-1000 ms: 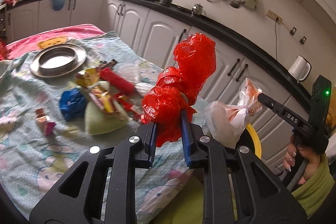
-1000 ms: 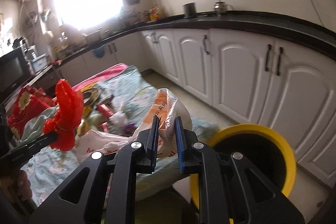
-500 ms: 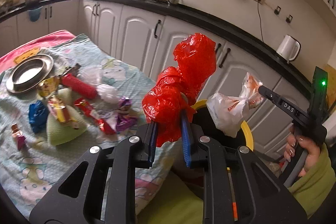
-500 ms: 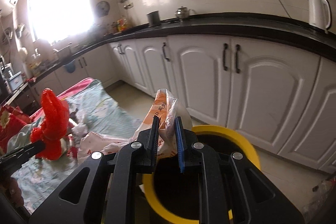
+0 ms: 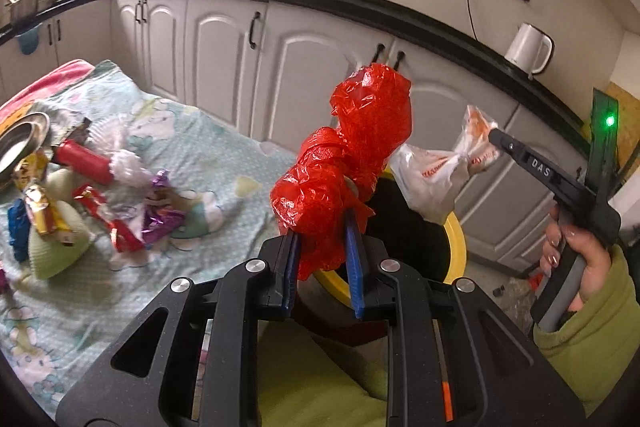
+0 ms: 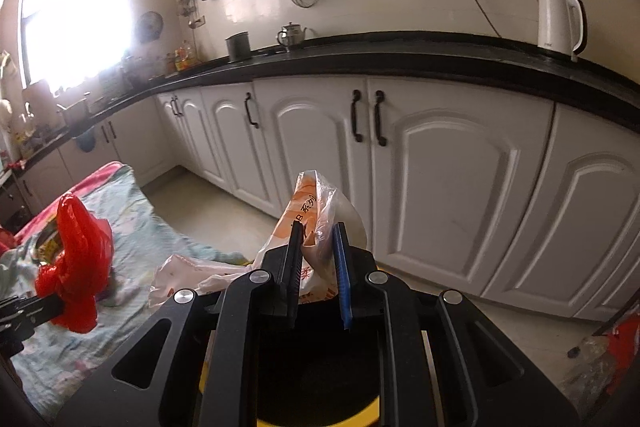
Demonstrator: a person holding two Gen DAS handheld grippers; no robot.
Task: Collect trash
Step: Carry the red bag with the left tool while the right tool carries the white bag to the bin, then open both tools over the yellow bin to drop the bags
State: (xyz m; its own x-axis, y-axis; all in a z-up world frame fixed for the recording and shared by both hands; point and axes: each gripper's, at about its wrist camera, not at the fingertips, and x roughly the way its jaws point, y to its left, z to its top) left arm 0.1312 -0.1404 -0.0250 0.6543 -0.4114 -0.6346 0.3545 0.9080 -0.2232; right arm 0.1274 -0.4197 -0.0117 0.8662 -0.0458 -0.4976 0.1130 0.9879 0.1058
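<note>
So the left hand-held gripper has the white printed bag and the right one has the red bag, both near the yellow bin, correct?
No, swapped. In the left wrist view the left hand-held gripper clamps the red bag; the right hand-held gripper clamps the white printed bag. Both are near the yellow bin.

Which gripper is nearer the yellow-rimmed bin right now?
Right. The right gripper, holding the white bag, hangs directly over the bin; the left gripper, with the red bag, is beside its rim.
</note>
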